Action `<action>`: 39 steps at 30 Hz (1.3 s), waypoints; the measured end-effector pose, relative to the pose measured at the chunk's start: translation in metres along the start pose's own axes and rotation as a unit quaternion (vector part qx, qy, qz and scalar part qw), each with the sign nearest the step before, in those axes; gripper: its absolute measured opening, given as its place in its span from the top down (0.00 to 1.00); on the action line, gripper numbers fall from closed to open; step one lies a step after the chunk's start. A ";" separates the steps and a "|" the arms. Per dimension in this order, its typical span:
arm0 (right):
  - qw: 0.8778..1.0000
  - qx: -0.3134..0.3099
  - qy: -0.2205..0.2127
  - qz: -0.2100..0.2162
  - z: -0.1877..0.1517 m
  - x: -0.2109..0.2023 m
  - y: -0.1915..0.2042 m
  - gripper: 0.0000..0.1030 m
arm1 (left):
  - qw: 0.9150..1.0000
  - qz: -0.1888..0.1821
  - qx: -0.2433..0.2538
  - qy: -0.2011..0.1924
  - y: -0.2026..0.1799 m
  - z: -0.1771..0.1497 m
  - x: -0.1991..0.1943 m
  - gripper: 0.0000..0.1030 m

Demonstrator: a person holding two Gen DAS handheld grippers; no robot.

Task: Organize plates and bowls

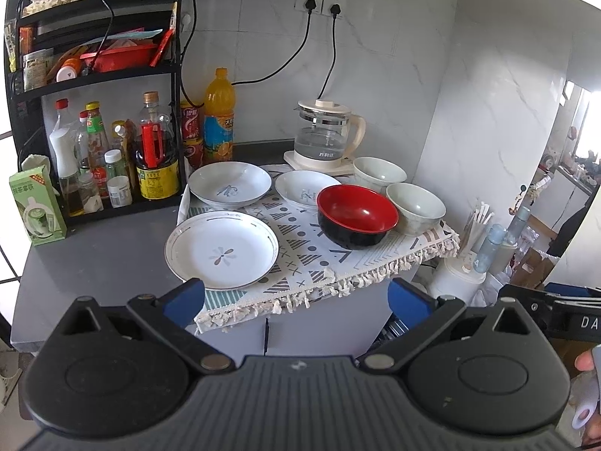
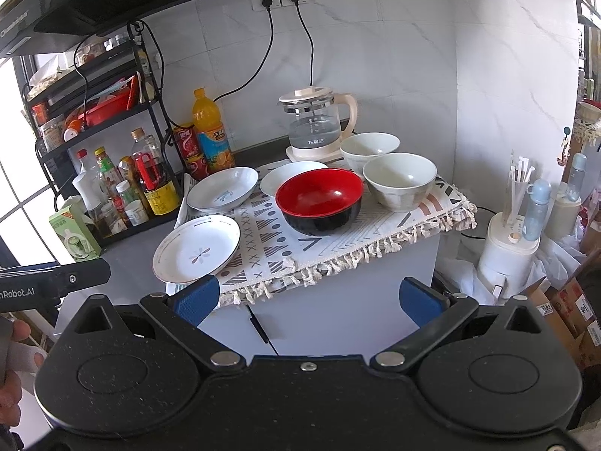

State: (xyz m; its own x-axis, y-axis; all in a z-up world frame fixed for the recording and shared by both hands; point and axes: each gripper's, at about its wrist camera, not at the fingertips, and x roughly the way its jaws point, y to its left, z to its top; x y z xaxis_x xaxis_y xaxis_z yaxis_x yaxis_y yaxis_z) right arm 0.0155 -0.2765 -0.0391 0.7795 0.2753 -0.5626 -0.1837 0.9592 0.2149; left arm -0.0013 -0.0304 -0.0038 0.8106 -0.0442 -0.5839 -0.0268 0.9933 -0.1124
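Three white plates lie on a patterned cloth [image 1: 300,259]: a large one [image 1: 221,250] nearest, one behind it [image 1: 229,184], and a smaller one [image 1: 304,188] in the middle. A red and black bowl [image 1: 357,216] stands to their right, beside two pale bowls [image 1: 415,206] [image 1: 379,173]. In the right wrist view the same large plate [image 2: 197,248], red bowl [image 2: 319,201] and pale bowls [image 2: 400,180] [image 2: 370,148] show. My left gripper [image 1: 296,300] hangs open in front of the counter edge, holding nothing. My right gripper [image 2: 308,300] is open too, short of the cloth.
A glass kettle [image 1: 325,135] stands at the back by the wall. A black rack [image 1: 94,75] with bottles, an orange drink bottle [image 1: 219,116] and cans fill the left. A green carton [image 1: 35,206] sits on the grey counter [image 1: 94,263]. A white appliance with bottles [image 2: 514,248] stands lower right.
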 end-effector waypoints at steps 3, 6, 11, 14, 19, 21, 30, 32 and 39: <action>1.000 0.000 0.000 -0.002 0.001 0.001 -0.002 0.00 | 1.000 -0.004 0.000 0.002 0.000 0.002 0.003 0.00; 1.000 0.002 0.000 -0.004 0.001 0.001 -0.004 0.00 | 1.000 -0.007 0.000 0.003 -0.002 0.003 0.006 0.00; 1.000 0.004 0.001 -0.007 0.003 0.003 -0.007 0.00 | 1.000 -0.010 0.005 0.005 -0.005 0.003 0.010 0.00; 1.000 0.005 0.001 -0.008 0.004 0.004 -0.008 0.00 | 1.000 -0.011 0.007 0.004 -0.007 0.004 0.013 0.00; 1.000 0.004 0.001 -0.010 0.006 0.007 -0.012 0.00 | 1.000 -0.013 0.006 0.005 -0.009 0.004 0.016 0.00; 1.000 0.003 0.002 -0.011 0.007 0.008 -0.013 0.00 | 1.000 -0.013 0.005 0.006 -0.011 0.004 0.018 0.00; 1.000 0.003 0.004 -0.010 0.013 0.018 -0.022 0.00 | 1.000 -0.013 0.002 0.013 -0.016 0.007 0.033 0.00; 1.000 0.004 0.008 -0.012 0.016 0.023 -0.025 0.00 | 1.000 -0.014 0.002 0.014 -0.017 0.009 0.037 0.00; 1.000 -0.005 0.016 -0.008 0.026 0.049 -0.034 0.00 | 1.000 -0.012 -0.003 0.025 -0.023 0.020 0.068 0.00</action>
State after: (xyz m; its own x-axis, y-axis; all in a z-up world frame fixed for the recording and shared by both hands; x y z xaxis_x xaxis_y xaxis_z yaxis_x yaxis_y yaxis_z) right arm 0.0756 -0.2974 -0.0535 0.7632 0.2621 -0.5907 -0.1777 0.9639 0.1981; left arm 0.0663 -0.0541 -0.0249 0.7805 -0.0736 -0.6208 -0.0110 0.9913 -0.1314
